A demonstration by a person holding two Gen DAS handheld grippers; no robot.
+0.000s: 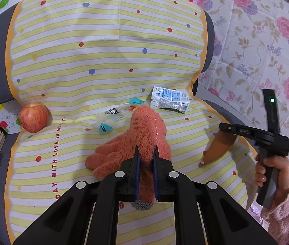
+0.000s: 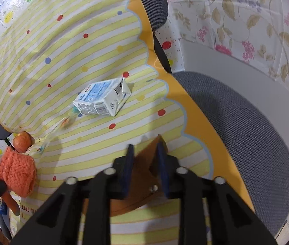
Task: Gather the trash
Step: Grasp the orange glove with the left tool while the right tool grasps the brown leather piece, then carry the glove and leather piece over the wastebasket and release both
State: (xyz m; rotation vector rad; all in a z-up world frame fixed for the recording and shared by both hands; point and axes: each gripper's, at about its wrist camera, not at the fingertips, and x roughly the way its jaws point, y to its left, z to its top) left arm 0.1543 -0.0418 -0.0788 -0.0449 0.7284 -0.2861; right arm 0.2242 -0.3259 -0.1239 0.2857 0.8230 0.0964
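The squashed milk carton (image 1: 170, 100) is lying far ahead of both jaws, beside a clear wrapper (image 1: 117, 115). The left gripper (image 1: 146, 159) is squeezing an orange glove (image 1: 138, 143). The right gripper (image 2: 144, 153) is clamping a knife's brown handle (image 2: 142, 169).

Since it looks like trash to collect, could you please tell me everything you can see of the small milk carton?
The milk carton is a small white and blue box of printed card, with a barcode and fine print on its sides. It is crushed and dented, lying on its side on the striped cloth. One end touches or overlaps a clear plastic wrapper. No hand-held gripper touches it.
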